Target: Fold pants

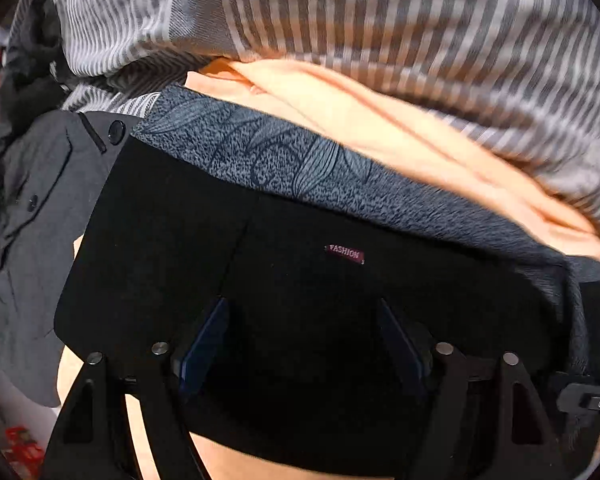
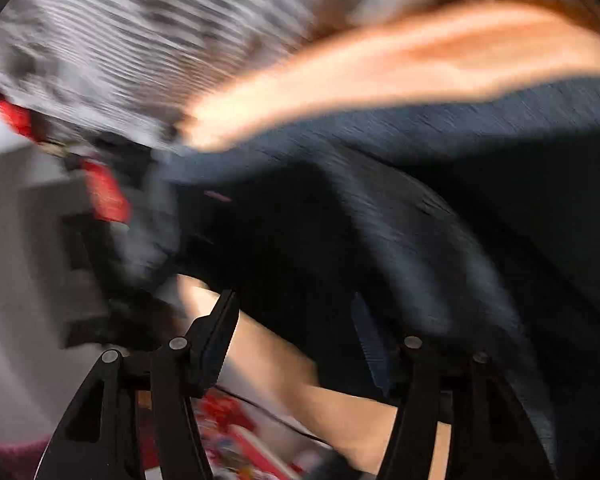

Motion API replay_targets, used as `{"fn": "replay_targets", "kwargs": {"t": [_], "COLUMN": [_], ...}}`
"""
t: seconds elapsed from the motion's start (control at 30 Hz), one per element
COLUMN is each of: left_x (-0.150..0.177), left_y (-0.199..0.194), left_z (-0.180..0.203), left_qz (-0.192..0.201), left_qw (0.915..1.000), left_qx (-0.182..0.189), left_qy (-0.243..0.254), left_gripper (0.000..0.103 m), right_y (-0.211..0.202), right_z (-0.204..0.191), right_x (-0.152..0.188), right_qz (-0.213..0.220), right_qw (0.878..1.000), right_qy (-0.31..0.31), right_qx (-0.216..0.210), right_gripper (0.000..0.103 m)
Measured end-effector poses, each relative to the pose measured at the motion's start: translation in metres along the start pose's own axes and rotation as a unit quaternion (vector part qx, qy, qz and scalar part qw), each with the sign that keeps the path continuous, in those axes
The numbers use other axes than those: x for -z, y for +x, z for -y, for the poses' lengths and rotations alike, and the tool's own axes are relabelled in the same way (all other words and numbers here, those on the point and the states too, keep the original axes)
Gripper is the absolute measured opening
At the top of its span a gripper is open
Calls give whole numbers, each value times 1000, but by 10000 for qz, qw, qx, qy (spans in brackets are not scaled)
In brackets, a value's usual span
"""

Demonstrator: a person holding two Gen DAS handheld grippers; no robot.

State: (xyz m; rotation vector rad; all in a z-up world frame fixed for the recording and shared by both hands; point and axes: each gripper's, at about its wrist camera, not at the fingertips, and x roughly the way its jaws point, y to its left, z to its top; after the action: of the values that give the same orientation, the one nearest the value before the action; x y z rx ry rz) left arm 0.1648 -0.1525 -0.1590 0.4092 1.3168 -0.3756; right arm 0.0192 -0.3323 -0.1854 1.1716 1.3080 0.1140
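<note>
Pants point(image 1: 300, 280), black and folded flat with a small red "FASHION" label point(image 1: 345, 254) on top, lie directly under the left gripper point(image 1: 300, 344), whose jaws stand apart above the cloth without pinching it. Beyond them lies a blue-grey patterned garment point(image 1: 284, 156), then peach cloth point(image 1: 360, 120) and a grey striped sheet point(image 1: 420, 32). A grey buttoned garment point(image 1: 32, 200) lies left. The right gripper point(image 2: 296, 332) shows blurred, jaws apart, nothing clamped, dark cloth beside its right finger. No containers are visible.
</note>
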Motion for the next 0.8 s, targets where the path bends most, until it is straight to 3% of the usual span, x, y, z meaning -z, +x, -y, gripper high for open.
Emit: {"fn": "replay_targets", "kwargs": {"t": [0.07,0.2,0.23,0.3,0.43,0.57,0.67,0.8], "left_x": [0,7,12,23,47,84,119,154], "left_y": [-5,-24,-28,-44,-63,-77,-86,-87], "left_z": [2,4,6,16,52,103,138,173], "left_qz": [-13,-50,-54,-16,22,-231,-528,-809], "left_qw": [10000,9993,9993,9989,9945,9819,9643,9512], "left_qx": [-97,-289,-270,-117,329,1017,1774,2008], "left_qy": [0,216,266,456,998,1579,1895,2200], "left_gripper": [79,79,79,79,79,79,79,79], "right_y": [-1,-51,-65,-89,-122,-140,-140,-150], "right_z": [21,36,37,42,67,78,91,136], "right_x": [0,4,10,28,80,157,215,280], "right_qz": [105,977,1178,1483,1685,1954,2110,2215], "right_qw": [9982,9937,9913,9861,9803,9699,9607,9475], "right_qy": [149,433,440,504,864,1074,1251,1732], "right_qx": [565,334,394,549,567,980,1297,1523], "right_gripper": [43,43,48,52,52,54,55,55]}}
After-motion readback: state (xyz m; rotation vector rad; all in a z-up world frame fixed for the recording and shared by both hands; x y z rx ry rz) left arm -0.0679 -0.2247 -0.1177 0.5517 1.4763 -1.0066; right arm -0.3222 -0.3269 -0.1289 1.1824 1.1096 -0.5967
